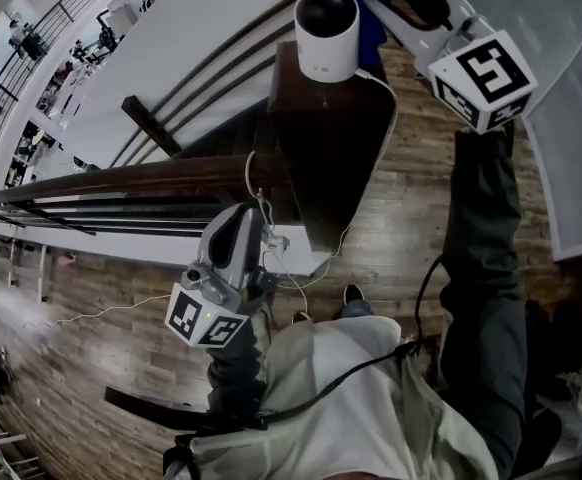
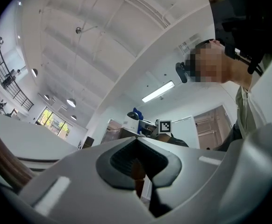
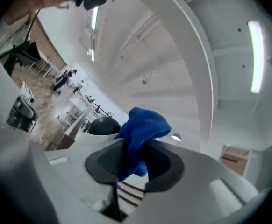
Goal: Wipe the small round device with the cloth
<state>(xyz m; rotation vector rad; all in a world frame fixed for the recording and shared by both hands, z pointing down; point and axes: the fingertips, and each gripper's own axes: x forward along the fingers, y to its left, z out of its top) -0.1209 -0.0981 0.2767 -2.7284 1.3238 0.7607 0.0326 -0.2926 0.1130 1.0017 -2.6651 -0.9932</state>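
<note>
Open-plan office hall: high white ceiling [image 2: 103, 41], pendant lamps [image 2: 71, 102], desk rows [image 3: 75, 112], wood-plank floor [image 1: 101, 298].

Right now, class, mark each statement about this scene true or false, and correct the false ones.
1. The right gripper has its fingers shut on a blue cloth. True.
2. The small round device lies on the floor. False: it stands upright on top of a dark wooden post.
3. The left gripper grips a second cloth. False: its fingers are together with nothing between them.
4. The device has a black dome above a white body. True.
5. In the head view, the left gripper is nearer the device than the right one. False: the right gripper is up beside the device, and the left is lower down by the railing.
</note>
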